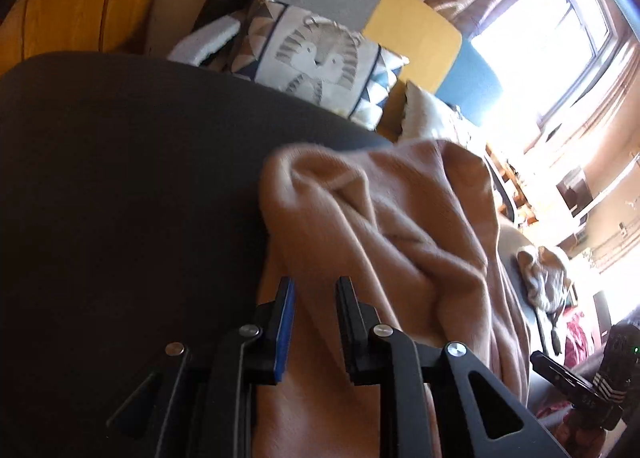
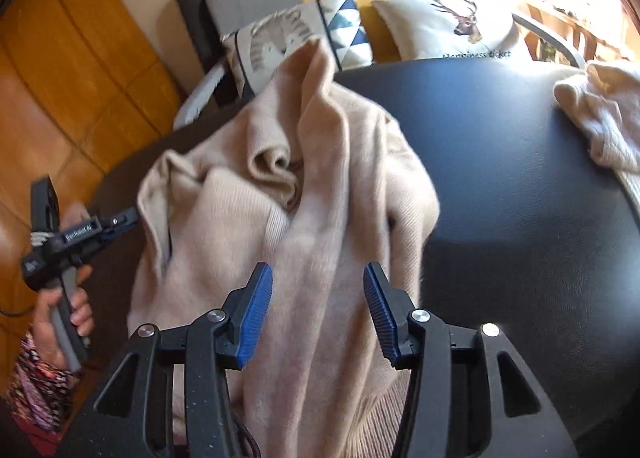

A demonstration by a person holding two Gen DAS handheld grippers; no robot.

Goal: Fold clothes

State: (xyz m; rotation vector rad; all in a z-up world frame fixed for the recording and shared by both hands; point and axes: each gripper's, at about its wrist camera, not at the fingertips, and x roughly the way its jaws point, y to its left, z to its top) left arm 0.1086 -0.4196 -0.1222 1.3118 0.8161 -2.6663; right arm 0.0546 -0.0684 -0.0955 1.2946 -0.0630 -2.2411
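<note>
Dark table [image 2: 520, 198], both claws [image 2: 318, 314] agape

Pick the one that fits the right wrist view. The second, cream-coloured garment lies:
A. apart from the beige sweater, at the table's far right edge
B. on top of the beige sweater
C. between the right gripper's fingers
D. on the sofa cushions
A: the cream garment lies on the dark table at its right edge, with bare tabletop separating it from the beige sweater.
</note>
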